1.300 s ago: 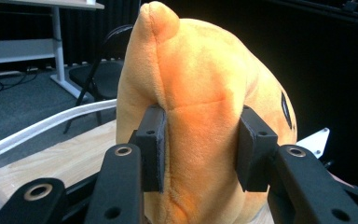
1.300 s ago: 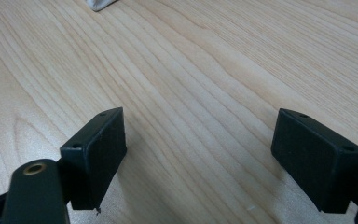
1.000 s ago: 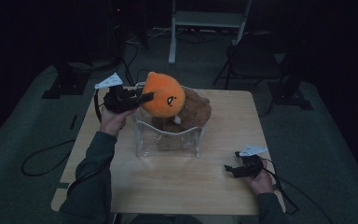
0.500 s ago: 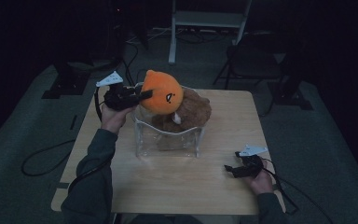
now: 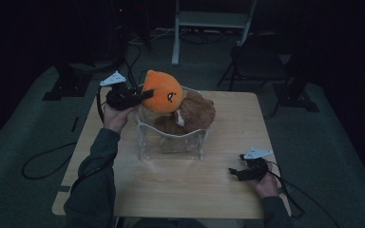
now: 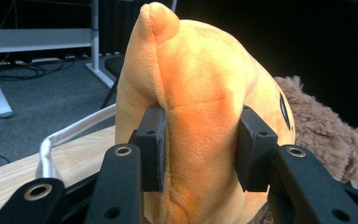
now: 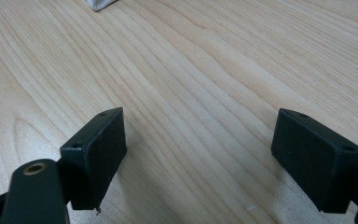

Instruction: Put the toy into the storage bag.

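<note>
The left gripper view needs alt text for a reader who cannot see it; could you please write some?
Two black jaws of the left gripper squeeze an orange plush toy from both sides, denting its fabric. A brown plush toy sits behind it to the right, and the white rim of a clear container curves over the wooden table at left.

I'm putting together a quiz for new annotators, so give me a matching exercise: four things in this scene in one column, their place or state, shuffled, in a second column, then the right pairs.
Things
1. orange plush toy
2. brown plush toy
3. right gripper
4. clear bin

Places or states
A. low over bare wood near the table's front right, jaws wide, nothing between them
B. stands on the table, holding a toy
C. lies inside the container
D. clamped between the pads of the left gripper, above the container's rim

Pairs: 1-D, 2-C, 3-A, 4-B
</note>
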Tool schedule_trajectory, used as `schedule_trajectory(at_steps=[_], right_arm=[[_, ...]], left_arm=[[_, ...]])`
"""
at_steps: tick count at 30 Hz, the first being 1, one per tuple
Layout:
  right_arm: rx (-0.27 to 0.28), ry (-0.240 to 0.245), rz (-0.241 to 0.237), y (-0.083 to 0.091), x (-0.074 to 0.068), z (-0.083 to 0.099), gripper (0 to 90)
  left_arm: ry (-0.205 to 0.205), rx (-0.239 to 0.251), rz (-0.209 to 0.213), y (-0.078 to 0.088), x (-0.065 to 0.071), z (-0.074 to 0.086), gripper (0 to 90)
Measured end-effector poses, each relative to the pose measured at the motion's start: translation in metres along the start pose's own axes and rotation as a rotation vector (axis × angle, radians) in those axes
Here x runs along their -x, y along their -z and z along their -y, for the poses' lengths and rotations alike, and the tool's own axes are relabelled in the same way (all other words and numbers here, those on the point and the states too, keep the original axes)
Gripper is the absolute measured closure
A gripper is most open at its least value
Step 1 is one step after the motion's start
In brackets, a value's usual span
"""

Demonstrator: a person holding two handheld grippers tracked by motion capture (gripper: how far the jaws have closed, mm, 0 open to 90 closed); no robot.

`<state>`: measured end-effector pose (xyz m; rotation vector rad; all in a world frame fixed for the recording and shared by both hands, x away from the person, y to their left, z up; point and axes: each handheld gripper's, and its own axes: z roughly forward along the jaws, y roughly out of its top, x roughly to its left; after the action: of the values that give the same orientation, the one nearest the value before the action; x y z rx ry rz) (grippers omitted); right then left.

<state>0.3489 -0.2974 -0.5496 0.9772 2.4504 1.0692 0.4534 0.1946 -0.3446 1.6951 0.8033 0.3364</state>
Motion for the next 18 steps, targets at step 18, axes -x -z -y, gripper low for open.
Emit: schedule_trajectory(at_steps=[18], right_arm=[[0.000,0.000,0.000,0.0000,0.0000,0.0000,17.0]], left_arm=[[0.005,-0.021,-0.076,-0.0046,-0.0096,0.0036,60.2]])
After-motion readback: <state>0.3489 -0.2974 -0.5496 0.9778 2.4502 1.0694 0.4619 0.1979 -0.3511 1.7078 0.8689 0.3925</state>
